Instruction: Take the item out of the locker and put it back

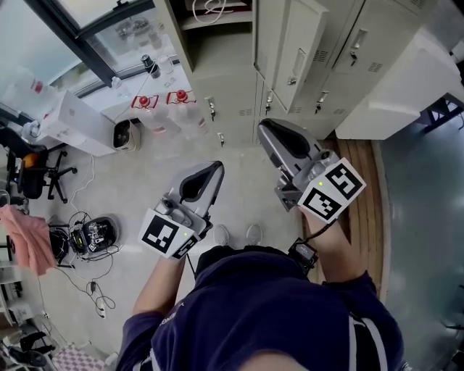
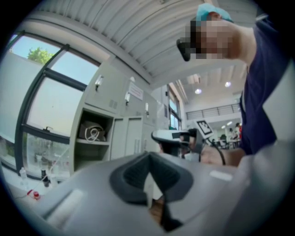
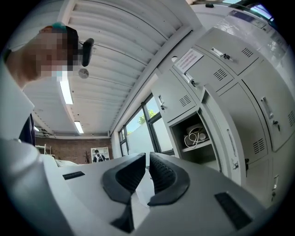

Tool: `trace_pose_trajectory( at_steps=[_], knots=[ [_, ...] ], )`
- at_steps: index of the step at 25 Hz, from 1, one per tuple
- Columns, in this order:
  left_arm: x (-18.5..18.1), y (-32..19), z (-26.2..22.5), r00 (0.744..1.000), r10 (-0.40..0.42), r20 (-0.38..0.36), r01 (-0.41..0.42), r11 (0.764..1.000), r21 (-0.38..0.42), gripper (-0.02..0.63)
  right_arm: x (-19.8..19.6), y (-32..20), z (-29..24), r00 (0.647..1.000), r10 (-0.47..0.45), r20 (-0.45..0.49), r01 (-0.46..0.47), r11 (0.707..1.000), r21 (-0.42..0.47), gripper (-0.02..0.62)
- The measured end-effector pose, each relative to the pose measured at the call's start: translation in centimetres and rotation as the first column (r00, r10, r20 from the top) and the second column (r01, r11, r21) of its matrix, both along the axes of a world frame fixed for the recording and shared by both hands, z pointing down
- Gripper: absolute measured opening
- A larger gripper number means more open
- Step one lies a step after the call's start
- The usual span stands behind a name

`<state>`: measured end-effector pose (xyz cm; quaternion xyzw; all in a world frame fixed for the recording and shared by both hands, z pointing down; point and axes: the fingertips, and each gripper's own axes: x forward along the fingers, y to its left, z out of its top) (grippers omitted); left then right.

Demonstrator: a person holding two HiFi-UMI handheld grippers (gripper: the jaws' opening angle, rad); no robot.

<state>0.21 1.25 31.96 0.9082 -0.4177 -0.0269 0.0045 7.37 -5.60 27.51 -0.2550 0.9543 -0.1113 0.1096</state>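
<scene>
Lockers (image 1: 319,43) stood far ahead, a cable (image 3: 197,137) waiting in the open one. The left gripper (image 1: 216,169) had its jaws pressed together and the right gripper (image 1: 265,130) had its jaws barely parted; both were empty, seemingly ready to fetch it.

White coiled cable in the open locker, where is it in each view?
Head view: white coiled cable at the top edge, near centre.
Left gripper view: cable left of centre.
Right gripper view: cable right of centre.
Shared landmark: the open locker shelf under it.

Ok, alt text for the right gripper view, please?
The right tool has its jaws a narrow gap apart, nothing between them. Beyond, to the right, an open locker compartment holds a coiled white cable; closed lockers, windows and a ribbed ceiling surround it.
</scene>
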Motion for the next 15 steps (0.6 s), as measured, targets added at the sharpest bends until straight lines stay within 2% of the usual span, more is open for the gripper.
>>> trace_pose_trajectory(
  at_steps=[15],
  knots=[
    [-1.3,0.9,0.1,1.0,-0.002,0.01,0.002,1.0,-0.01,0.002,-0.1,2.1,2.8,0.996,0.026,-0.088,-0.025,1.0,0.01,0.017]
  ],
)
